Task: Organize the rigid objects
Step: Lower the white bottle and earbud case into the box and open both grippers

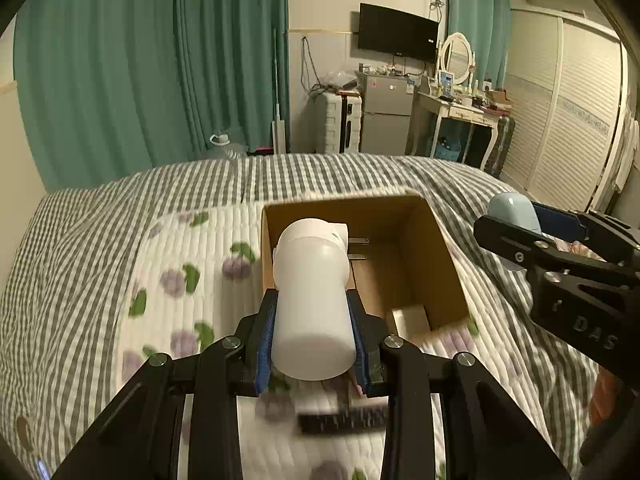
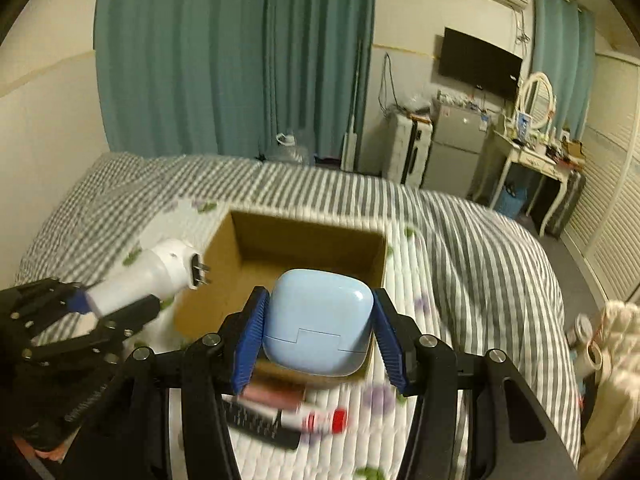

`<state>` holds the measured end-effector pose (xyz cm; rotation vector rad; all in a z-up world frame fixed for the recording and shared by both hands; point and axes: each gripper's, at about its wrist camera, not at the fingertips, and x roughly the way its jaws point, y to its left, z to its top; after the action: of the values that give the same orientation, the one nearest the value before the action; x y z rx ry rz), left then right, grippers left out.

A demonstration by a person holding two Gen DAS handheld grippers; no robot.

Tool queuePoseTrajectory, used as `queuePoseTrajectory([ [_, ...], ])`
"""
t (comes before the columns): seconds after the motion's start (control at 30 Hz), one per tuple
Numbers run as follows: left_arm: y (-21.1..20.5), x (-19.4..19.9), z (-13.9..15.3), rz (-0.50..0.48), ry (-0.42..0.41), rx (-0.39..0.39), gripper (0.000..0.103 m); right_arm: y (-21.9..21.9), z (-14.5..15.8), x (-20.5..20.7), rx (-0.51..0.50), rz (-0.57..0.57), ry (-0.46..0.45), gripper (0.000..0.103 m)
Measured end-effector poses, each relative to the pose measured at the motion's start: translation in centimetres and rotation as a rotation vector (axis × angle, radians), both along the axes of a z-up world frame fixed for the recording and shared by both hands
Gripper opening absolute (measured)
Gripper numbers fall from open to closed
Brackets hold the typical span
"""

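Bedroom, teal curtains (image 1: 152, 60), striped bed (image 1: 100, 232) bearing open cardboard box (image 2: 248, 236). Left gripper (image 1: 314, 336) clamped on white plug-in device (image 1: 310, 280) near box; right gripper (image 2: 316, 338) clamped on pale blue case (image 2: 316, 320) over box.

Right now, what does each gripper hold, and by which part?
Left gripper: white plug-in device, by its round body. Right gripper: light blue case, by its two sides.

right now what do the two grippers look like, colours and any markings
Both the left gripper and the right gripper are matte black linkage frames with round silver bolt heads. Each finger carries a ribbed blue pad. The right one's side bears pale raised letters that read like DAS. No cables, hands or sleeves show.
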<state>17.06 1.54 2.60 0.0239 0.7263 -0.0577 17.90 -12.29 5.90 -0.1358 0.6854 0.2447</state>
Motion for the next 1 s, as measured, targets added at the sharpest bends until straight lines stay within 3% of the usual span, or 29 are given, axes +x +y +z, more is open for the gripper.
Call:
queuePoseTrajectory([
  [0.17, -1.0, 5.2, -2.5, 0.010, 0.028, 0.040, 0.032, -0.1, -0.7, 3.9, 0.005, 0.013, 0.009, 0.052],
  [0.37, -2.1, 9.5, -6.9, -0.012, 0.043, 0.046, 0.033, -0.4, -5.4, 8.3, -0.017, 0.015, 0.067, 0.052],
  [0.57, -2.3, 11.3, -9.6, -0.025, 0.065, 0.072, 0.035, -0.8, -8.7, 10.8, -0.001, 0.022, 0.110, 0.052],
  [0.63, -2.0, 11.5, -9.9, -0.018, 0.072, 0.061, 0.040, -1.0, -9.3, 11.3, 0.013, 0.022, 0.117, 0.052],
  [0.67, -1.9, 11.6, -9.8, -0.017, 0.078, 0.052, 0.053, -1.1, -9.4, 11.4, 0.018, 0.023, 0.119, 0.052],
  [0.7, -1.8, 11.5, -9.7, -0.015, 0.080, 0.039, 0.058, -1.2, -9.4, 11.5, 0.020, 0.022, 0.119, 0.052],
  [0.77, -1.6, 11.0, -9.2, -0.022, 0.075, 0.026, 0.058, -1.2, -9.4, 11.7, 0.020, 0.022, 0.119, 0.052],
  [1.0, -1.1, 8.6, -6.8, 0.000, 0.066, 0.084, 0.058, -0.5, -9.8, 12.2, 0.004, 0.022, 0.144, 0.052],
])
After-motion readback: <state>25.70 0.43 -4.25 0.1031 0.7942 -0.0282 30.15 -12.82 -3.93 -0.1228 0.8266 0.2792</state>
